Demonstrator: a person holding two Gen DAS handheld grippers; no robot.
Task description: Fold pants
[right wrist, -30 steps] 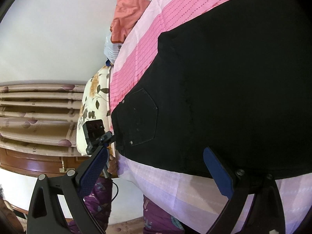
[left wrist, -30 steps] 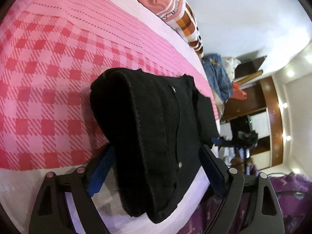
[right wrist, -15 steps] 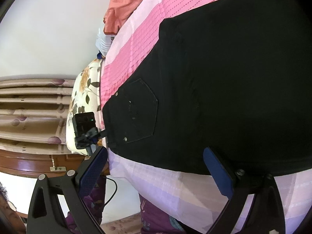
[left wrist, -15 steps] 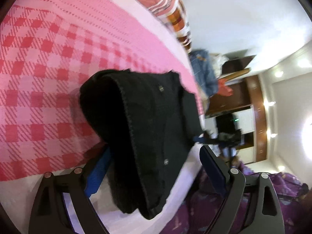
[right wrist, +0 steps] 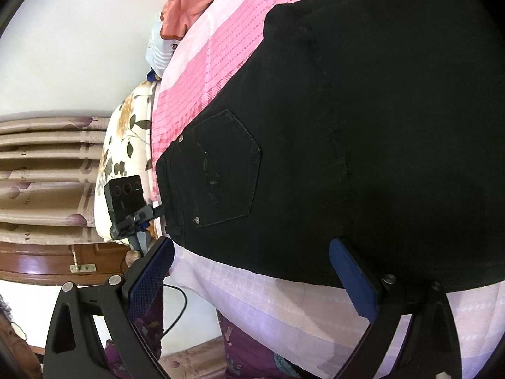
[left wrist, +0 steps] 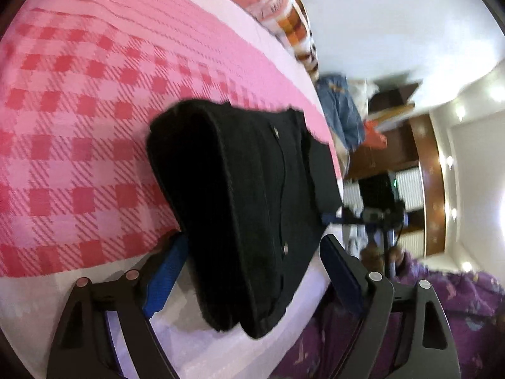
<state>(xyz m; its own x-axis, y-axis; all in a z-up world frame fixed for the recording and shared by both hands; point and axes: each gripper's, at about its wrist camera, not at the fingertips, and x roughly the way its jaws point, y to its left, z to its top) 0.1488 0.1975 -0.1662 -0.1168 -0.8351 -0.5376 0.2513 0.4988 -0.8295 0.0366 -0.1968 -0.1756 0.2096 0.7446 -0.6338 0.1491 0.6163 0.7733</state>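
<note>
Black pants (left wrist: 252,189) lie folded on the pink checked bed sheet (left wrist: 79,126). Their thick folded end lies between the fingers of my left gripper (left wrist: 254,243). Its jaws stand wide and are closing, and the blue pads (left wrist: 164,281) are not pressing on the cloth. In the right wrist view the pants (right wrist: 347,158) spread flat, back pocket (right wrist: 227,170) up. My right gripper (right wrist: 252,243) is open at their near edge, with only the sheet between its fingers. Its right fingertip reaches the hem.
Pillows (left wrist: 284,9) lie at the bed's head, and a floral pillow (right wrist: 126,145) sits by the bed's side. A person's purple patterned clothing (left wrist: 442,315) is close below the bed's edge. Blue clothes (left wrist: 341,110) and a wooden cabinet (left wrist: 426,173) stand beyond.
The right wrist view has swung slightly, with the pocket a little higher in frame. The left wrist view wavered and came back. The pants lie as before and both grippers stay wide.
</note>
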